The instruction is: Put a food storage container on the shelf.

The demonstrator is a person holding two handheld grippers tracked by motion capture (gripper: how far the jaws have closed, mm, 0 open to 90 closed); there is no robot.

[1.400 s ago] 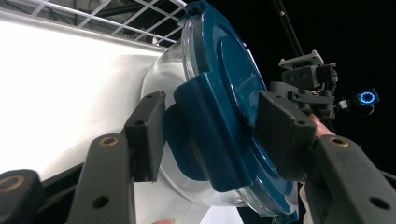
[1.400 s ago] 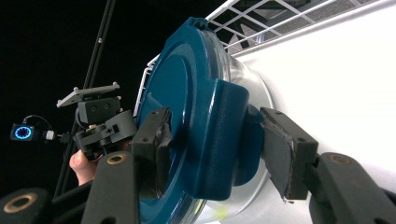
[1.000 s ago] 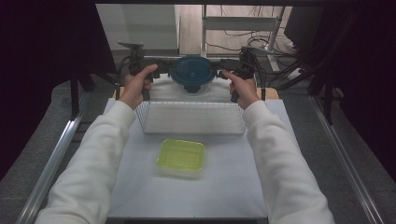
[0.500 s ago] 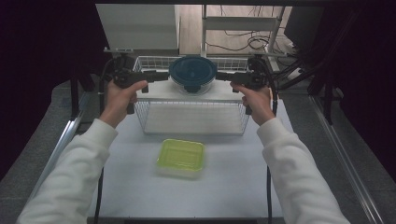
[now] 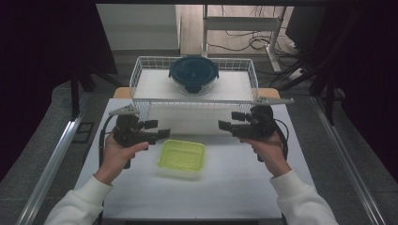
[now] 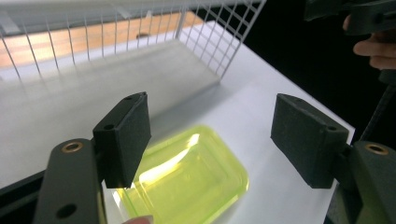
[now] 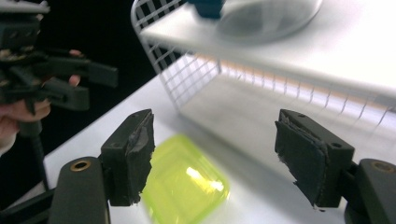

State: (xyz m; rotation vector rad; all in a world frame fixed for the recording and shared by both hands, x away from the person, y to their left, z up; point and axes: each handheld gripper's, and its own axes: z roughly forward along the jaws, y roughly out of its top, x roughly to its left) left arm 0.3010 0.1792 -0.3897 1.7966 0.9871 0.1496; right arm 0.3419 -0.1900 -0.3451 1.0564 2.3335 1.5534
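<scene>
White table (image 5: 234, 192), yellow-green container (image 5: 182, 155) near middle, wire basket (image 5: 141, 75) at far edge

We see a wire basket (image 5: 141, 75) at the table's (image 5: 234, 187) far edge, a blue-lidded glass bowl (image 5: 193, 75) sitting inside it.

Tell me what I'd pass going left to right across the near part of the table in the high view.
Left tongs → yellow-green lid → right tongs. Both tongs are open and hold nothing.
</scene>
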